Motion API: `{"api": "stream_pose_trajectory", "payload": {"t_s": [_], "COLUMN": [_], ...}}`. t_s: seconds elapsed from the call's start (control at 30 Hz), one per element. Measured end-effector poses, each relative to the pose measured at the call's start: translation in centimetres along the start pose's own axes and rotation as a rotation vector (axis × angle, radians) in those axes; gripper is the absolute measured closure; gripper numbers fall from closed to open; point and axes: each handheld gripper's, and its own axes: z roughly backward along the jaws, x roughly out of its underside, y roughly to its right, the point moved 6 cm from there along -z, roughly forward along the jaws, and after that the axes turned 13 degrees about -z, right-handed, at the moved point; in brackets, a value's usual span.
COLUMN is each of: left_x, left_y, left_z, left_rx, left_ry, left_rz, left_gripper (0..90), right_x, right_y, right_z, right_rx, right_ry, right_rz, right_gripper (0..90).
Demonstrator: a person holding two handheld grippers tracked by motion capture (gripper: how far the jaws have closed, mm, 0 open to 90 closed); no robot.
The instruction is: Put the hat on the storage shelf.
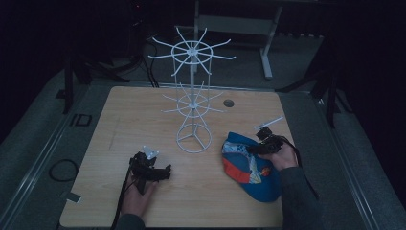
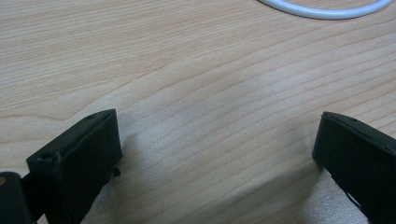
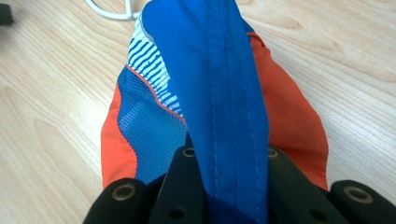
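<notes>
Blue-orange cap (image 3: pixel 224 79) pinched in right gripper (image 3: pixel 229 161) fingers; left gripper (image 2: pixel 217 154) fingers spread.

Dim lab: lone wooden table (image 1: pixel 143 201), trailing floor cables (image 1: pixel 62 168).

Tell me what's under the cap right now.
The cap lies on the wooden table, its rear edge pinched in the right gripper. Bare wood shows around it; anything beneath the fabric is covered.

The floor mat left of the light wooden desk (image 1: pixel 143 110) bears a marking that reads "ID".
</notes>
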Motion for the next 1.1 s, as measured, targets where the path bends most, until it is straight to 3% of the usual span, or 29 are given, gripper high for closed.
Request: {"api": "stream_pose_trajectory", "payload": {"t_s": [0.2,0.6,0.93,1.1], "left_x": [0.0,0.0,0.0,0.0], "left_y": [0.0,0.0,0.0,0.0], "left_z": [0.0,0.0,0.0,0.0], "left_rx": [0.000,-0.001,-0.001,0.001], "left_ry": [0.000,0.001,0.002,0.002], "left_rz": [0.000,-0.001,0.001,0.002], "left_gripper": [1.4,1.4,1.4,1.4], "right_x": [0.0,0.1,-0.3,-0.4], "right_y": [-0.6,-1.8,-3.6,-3.9], "right_z": [1.3,3.8,5.7,6.5], "right_rx": [-0.013,0.007,-0.119,-0.156], "right_ry": [0.044,0.135,0.212,0.240], "right_rz": [0.016,0.037,0.047,0.046], "right_gripper": [87.5,87.5,87.5,87.5]}}
